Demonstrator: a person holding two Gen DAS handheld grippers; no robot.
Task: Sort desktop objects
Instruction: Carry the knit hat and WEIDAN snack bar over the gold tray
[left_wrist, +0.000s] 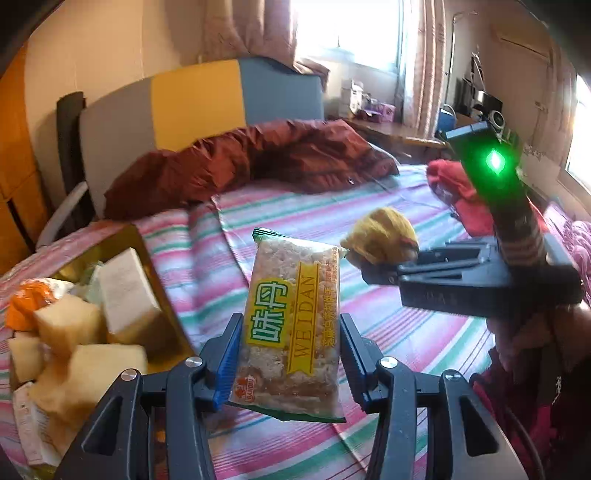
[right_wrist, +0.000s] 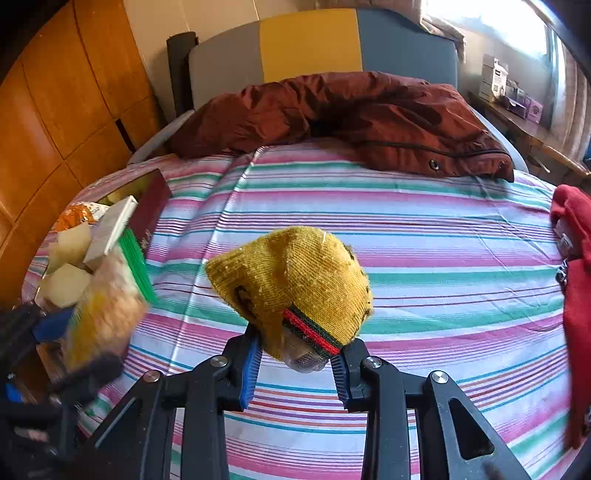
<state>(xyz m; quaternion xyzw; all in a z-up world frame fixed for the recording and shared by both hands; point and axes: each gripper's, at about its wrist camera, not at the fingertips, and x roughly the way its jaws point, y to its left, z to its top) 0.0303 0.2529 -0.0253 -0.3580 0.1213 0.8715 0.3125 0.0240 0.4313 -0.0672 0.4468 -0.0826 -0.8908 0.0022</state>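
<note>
My left gripper (left_wrist: 291, 354) is shut on a snack bar packet (left_wrist: 291, 321) with a green and yellow label and holds it upright above the striped bed. It shows blurred at the left of the right wrist view (right_wrist: 107, 295). My right gripper (right_wrist: 299, 363) is shut on a rolled yellow knitted sock (right_wrist: 295, 284) with a red and green band, held above the bed. The sock (left_wrist: 380, 240) and right gripper (left_wrist: 373, 266) also show at the right of the left wrist view.
A gold-lined box (left_wrist: 122, 240) at the left holds pale cake pieces, a white packet and an orange wrapper; it also shows in the right wrist view (right_wrist: 151, 199). A dark red jacket (right_wrist: 351, 114) lies at the bed head. Red clothing (right_wrist: 576, 258) lies at the right.
</note>
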